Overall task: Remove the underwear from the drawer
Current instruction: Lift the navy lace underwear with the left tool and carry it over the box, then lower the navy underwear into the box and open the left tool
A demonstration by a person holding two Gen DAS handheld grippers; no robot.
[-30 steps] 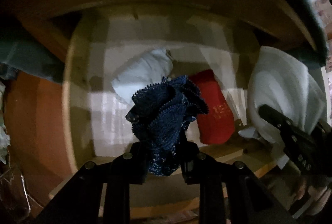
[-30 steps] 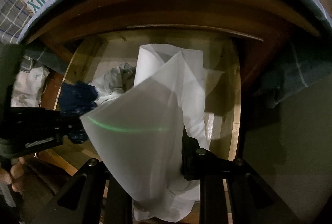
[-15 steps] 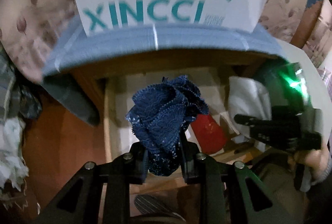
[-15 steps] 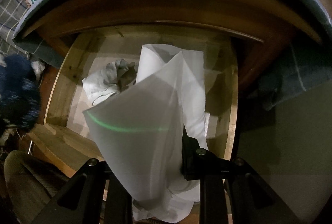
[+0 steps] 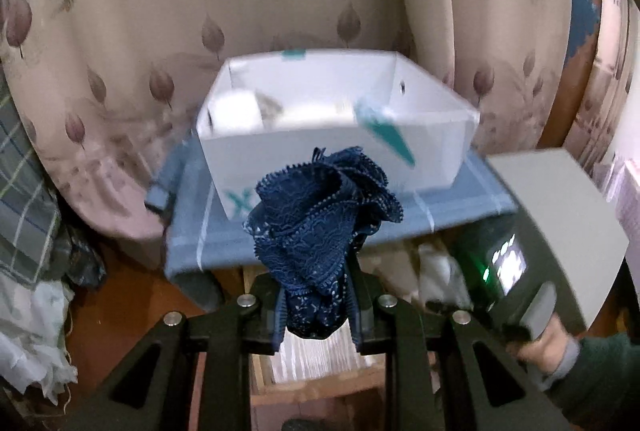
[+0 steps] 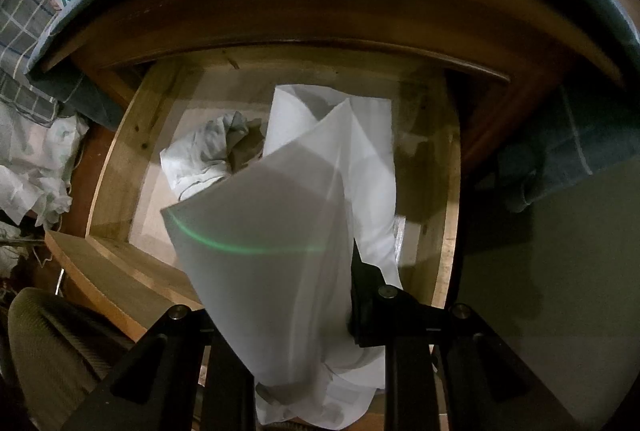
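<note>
My left gripper [image 5: 316,305] is shut on bunched dark blue lace underwear [image 5: 320,227], held high in front of a white shoe box [image 5: 332,123] that sits on a blue cloth. My right gripper [image 6: 288,315] is shut on a white garment [image 6: 276,243] that stands up between its fingers, over the open wooden drawer [image 6: 120,159]. A crumpled pale grey garment [image 6: 208,151] lies on the drawer floor at the back left. In the left wrist view the right gripper's body [image 5: 516,263] shows at the right, held by a hand.
A leaf-patterned curtain [image 5: 120,31] hangs behind the box. The blue cloth [image 5: 224,231] covers the cabinet top above the drawer. Crumpled white fabric [image 6: 36,167] and checked cloth lie to the left of the drawer. A grey-green surface [image 6: 540,291] is at the right.
My left gripper has risen out of the drawer with the blue underwear and now faces the shoe box and curtain. My right gripper has stayed over the drawer with the white garment.
</note>
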